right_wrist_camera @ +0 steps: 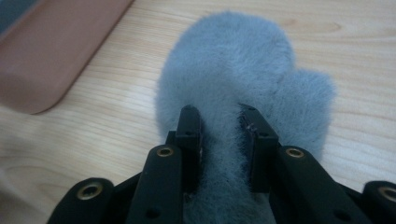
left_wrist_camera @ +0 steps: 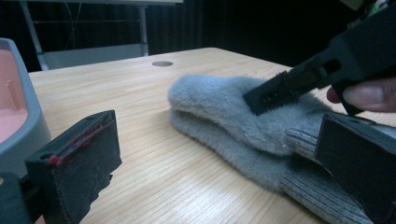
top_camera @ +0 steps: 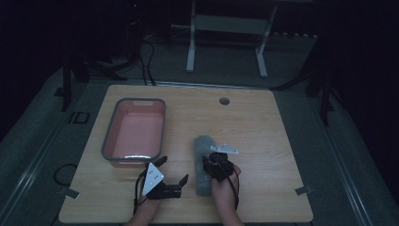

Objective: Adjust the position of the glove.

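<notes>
A fluffy grey mitten with a ribbed knit cuff [top_camera: 203, 162] is laid flat on the pale wooden table [top_camera: 263, 122], just right of a grey-rimmed pink plastic tub [top_camera: 135, 132]. Its pile is pinched between the right gripper's [right_wrist_camera: 219, 122] jaws. The left gripper [top_camera: 173, 170] is held wide apart beside it, nothing gripped.

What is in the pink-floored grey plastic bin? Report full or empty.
Empty. The high view shows the grey plastic bin with only its bare pink floor visible; the fluffy grey mitten lies outside it on the wooden table.
</notes>
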Motion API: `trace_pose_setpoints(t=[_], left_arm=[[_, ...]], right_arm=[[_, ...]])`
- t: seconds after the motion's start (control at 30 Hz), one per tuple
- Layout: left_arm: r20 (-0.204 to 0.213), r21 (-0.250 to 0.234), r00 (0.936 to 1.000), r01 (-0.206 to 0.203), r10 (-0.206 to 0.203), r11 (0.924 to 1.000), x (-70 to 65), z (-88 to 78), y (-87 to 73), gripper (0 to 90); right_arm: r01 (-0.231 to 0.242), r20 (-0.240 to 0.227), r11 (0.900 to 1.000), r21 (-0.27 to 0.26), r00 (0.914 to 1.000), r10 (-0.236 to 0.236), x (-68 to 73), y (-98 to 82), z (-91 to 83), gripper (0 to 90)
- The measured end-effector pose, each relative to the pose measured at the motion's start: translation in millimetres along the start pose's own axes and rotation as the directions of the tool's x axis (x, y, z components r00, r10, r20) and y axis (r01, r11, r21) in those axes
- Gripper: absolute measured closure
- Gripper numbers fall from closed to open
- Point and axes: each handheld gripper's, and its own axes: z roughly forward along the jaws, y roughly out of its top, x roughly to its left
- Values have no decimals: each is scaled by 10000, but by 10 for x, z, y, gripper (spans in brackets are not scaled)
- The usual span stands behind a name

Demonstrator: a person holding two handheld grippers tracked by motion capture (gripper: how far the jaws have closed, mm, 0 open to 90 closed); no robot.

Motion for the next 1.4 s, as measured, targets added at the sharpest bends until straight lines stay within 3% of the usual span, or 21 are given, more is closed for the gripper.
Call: trace_pose_setpoints(t=[0.1,0.17,0.2,0.27,0.4,0.5,0.53,0.6,0.67,0.73,0.8,0.87,0.97,1.07,1.17,1.27,1.4], left_arm=[[-55,47,10000,60,-60,10000,1,7,-5,7],[-79,64,10000,55,-54,10000,8,6,-6,7],[-85,64,9999,55,-54,10000,11,5,-5,7],[-101,33,9999,58,-58,10000,11,0,-3,7],[-47,40,10000,59,-59,10000,14,-9,4,7],[-38,49,10000,28,-28,10000,16,-13,8,7],[-60,69,10000,21,-20,10000,17,-13,9,7],[-157,102,9999,50,-48,9999,20,-13,8,7],[-99,124,9998,170,-169,9998,32,-11,8,7],[-75,278,9996,271,-269,9992,36,-11,15,7],[112,300,9995,308,-311,9991,37,-17,28,7],[166,437,9992,367,-374,9984,27,-22,52,7],[323,618,9987,367,-387,9974,14,-26,111,7],[603,946,9964,541,-600,9940,13,-6,207,7],[858,1247,9939,579,-689,9905,-9,31,310,7],[1231,1365,9908,388,-558,9899,-63,84,379,7],[1681,1565,9845,238,-504,9874,-123,202,423,7]], right_arm=[[-6,-137,9999,149,9999,8,3,-17,33,647],[100,-313,9995,312,9995,-90,23,-22,56,540],[100,-313,9995,312,9995,-90,23,-22,56,540],[167,-411,9988,469,9990,-147,19,-17,80,453],[411,-496,9978,527,9980,-385,23,-15,78,405],[848,-760,9959,319,9937,-822,29,14,4,388],[1213,-682,9926,30,9903,-1208,16,45,-83,374],[1264,-710,9920,-13,9895,-1262,0,56,-110,359],[1062,-1101,9943,-133,9881,-1070,-65,81,-179,289],[1216,-1504,9923,-250,9808,-1240,-131,95,-242,200],[1542,-1655,9869,-468,9732,-1599,-200,103,-288,169],[1965,-1325,9762,-917,9692,-2076,-276,100,-325,176],[3025,-968,9387,-1652,9422,-3206,-442,77,-357,176],[3065,-1178,9276,-2135,9345,-3359,-612,70,-385,166],[2774,-1446,9323,-2322,9380,-3151,-760,79,-440,165],[2424,-1880,9486,-2034,9412,-2808,-860,83,-486,169],[2137,-2123,9640,-1583,9461,-2446,-905,37,-442,145]])
